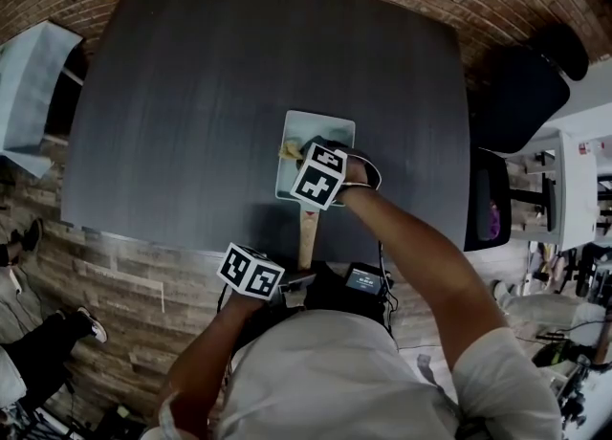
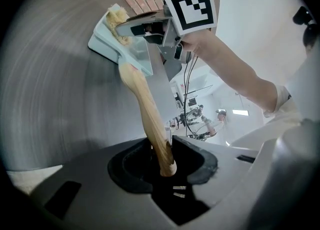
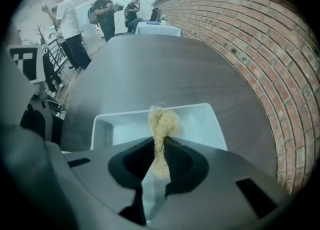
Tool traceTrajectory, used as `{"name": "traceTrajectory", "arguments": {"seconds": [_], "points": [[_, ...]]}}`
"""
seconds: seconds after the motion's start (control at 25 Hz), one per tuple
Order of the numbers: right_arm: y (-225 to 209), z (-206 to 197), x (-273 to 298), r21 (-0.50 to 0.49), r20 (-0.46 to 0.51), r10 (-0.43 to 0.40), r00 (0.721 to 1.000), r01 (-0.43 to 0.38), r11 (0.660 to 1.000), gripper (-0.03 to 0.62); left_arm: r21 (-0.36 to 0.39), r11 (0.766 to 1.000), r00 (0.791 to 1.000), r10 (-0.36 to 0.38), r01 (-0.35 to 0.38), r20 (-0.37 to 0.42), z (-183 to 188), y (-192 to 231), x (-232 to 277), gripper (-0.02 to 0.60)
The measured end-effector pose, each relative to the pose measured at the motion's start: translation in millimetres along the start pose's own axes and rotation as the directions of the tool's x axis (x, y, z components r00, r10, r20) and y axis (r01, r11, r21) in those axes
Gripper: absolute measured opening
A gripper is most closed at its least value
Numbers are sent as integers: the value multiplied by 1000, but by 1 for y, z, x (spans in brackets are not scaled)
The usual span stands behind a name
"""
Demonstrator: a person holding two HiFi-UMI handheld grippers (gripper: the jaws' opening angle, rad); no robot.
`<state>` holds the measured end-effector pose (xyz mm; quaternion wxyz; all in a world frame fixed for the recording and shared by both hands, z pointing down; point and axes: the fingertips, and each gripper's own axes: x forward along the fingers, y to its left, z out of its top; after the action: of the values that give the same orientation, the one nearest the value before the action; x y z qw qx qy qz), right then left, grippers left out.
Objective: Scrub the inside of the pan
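A pale rectangular pan (image 1: 337, 138) with a long wooden handle (image 1: 307, 230) lies on the dark table (image 1: 191, 94), its handle reaching over the near edge. My left gripper (image 1: 298, 281) is closed on the handle's end (image 2: 161, 149), which sits pinched between the jaws. My right gripper (image 1: 299, 153) hangs over the pan's left side, shut on a straw-coloured scrubber tuft (image 3: 162, 123). The tuft sticks out past the jaws above the pan's floor (image 3: 200, 126). In the left gripper view the scrubber (image 2: 116, 17) sits at the pan's far rim (image 2: 105, 44).
A brick wall (image 3: 240, 49) runs along the table's far side. A black chair (image 1: 516, 94) stands at the right, a pale cloth-covered thing (image 1: 29, 84) at the left. Several people (image 3: 67, 21) stand beyond the table's far end. Wood-plank floor (image 1: 124, 275) lies below the near edge.
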<state>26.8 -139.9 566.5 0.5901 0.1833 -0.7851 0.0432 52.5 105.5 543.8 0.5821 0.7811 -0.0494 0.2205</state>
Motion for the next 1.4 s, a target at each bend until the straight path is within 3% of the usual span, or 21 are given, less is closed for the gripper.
{"name": "traceTrajectory", "arguments": {"seconds": [0.4, 0.68, 0.96, 1.08, 1.24, 1.4], "points": [[32, -5, -4, -111, -48, 88, 995, -93, 989, 67, 2, 1000, 1000, -13, 13, 3, 1, 1, -1, 126], [60, -9, -8, -195, -109, 213, 971, -231, 953, 67, -4, 1000, 1000, -16, 16, 6, 0, 1, -1, 126], [76, -14, -18, -218, -127, 321, 939, -342, 914, 66, -17, 1000, 999, -21, 21, 39, 1, 1, -1, 126], [58, -9, -24, -216, -100, 278, 955, -293, 931, 66, -27, 999, 998, -23, 24, 66, 3, 2, -1, 127], [13, 0, -27, -183, -60, 132, 989, -141, 973, 66, 5, 1000, 994, -15, 14, 105, 6, 1, -3, 153], [-23, 1, -26, -160, -59, -3, 998, -6, 987, 66, -1, 999, 977, -50, 51, 207, 23, -4, -9, 237]]}}
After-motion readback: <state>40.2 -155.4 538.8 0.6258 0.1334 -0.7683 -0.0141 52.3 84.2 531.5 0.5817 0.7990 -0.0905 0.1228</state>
